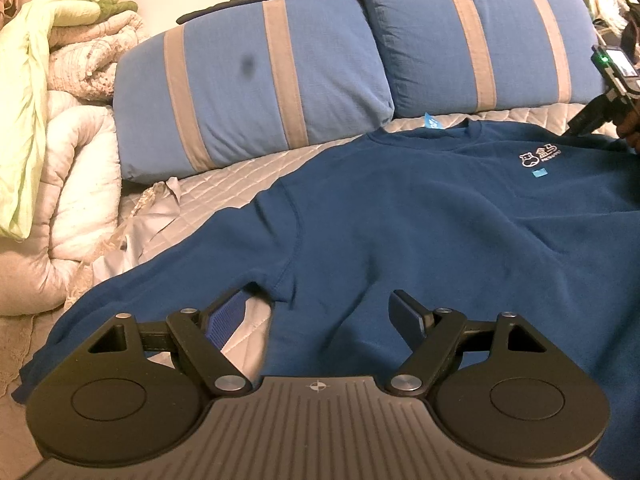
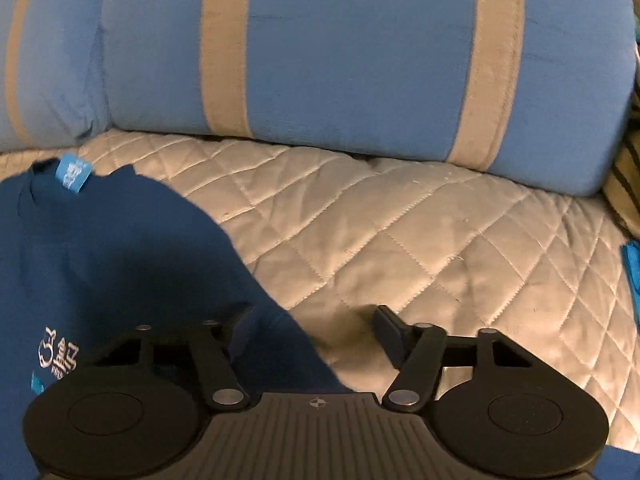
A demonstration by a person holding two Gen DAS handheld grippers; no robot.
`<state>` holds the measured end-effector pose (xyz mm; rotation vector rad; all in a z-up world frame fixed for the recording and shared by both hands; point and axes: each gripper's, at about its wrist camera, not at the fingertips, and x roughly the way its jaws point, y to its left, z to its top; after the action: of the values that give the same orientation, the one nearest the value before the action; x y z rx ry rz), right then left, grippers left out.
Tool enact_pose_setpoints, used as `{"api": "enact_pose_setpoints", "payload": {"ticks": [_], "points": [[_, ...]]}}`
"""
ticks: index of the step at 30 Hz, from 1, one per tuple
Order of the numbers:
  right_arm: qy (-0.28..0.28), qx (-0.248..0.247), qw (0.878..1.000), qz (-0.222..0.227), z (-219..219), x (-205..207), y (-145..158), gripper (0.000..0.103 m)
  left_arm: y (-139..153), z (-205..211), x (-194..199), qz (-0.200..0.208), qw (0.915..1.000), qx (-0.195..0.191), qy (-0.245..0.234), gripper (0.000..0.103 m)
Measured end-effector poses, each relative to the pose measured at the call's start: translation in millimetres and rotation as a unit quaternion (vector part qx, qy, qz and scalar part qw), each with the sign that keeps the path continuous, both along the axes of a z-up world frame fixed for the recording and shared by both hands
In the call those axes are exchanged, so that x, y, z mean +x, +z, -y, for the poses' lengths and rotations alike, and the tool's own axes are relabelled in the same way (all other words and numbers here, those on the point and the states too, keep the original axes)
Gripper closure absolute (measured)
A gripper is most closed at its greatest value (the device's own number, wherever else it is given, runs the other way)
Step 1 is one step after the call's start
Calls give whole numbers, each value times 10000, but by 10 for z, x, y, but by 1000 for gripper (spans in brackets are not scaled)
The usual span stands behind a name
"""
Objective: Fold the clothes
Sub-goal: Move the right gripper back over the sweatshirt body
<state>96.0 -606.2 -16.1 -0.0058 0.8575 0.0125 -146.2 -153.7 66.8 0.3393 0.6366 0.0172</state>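
Your blue sweatshirt (image 1: pixel 420 216) lies spread face up on the quilted bed cover (image 2: pixel 400 232), collar toward the two striped pillows (image 1: pixel 260 80), and no fold shows in it yet: the body is flat and the one sleeve (image 1: pixel 168 280) you can see runs out full length to the side. So the job looks to be at its very start, with the sleeves, the sides and the final halving all left to do. Your left gripper (image 1: pixel 316 316) hovers over the armpit, where the sleeve meets the body; its jaws stand wide apart and press on nothing, cloth lying below and between them. Your right gripper (image 2: pixel 308 332) is at the shoulder edge on the far side of the shirt; the cloth edge runs between its jaws, its one finger is hidden by the fabric and the other sits over bare quilt, with a clear gap to the cloth, so it is released, not grasping. The neck label (image 2: pixel 72 174) lies ahead and to the side of those jaws. A first grip at shoulder and armpit seems the likely opening move.
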Motion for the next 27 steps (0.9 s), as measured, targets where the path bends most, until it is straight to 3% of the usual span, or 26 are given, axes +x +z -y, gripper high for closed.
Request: {"api": "enact_pose_setpoints", "payload": {"ticks": [1,3,5,8,14,15,16,18,19,21,24,27], "points": [[128,27,9999,-13,-28,-14,0,70,0,5,0,0,10000,7,0,24],[350,18,9994,-48,-92,-35,0,84,1,14,0,1,10000,20,1,24],[481,-128,9987,-56,-162,-41,15,92,2,16,-2,2,10000,24,4,24],[471,-450,9978,89,-212,-45,76,96,4,15,-6,4,10000,16,12,24],[34,-970,9883,1177,-145,-158,483,96,6,21,-4,5,10000,44,18,24],[48,-1108,9860,1247,-162,-168,501,91,8,19,-4,7,10000,46,20,24],[-7,-1321,9828,1291,-182,-177,501,73,9,17,-7,11,10000,47,27,24],[-226,-1732,9750,1375,-203,-204,503,48,10,10,-11,23,10000,39,35,24],[-327,-1758,9741,1384,-184,-227,526,32,11,6,-11,29,10000,34,38,24],[-465,-1661,9750,1405,-129,-299,598,15,12,7,-11,34,10000,32,43,24],[-489,-1450,9773,1465,-77,-484,775,2,13,9,-15,44,10000,34,42,24],[-395,-1056,9822,1504,1,-755,1000,0,15,1,-18,57,10000,16,46,24]]}}
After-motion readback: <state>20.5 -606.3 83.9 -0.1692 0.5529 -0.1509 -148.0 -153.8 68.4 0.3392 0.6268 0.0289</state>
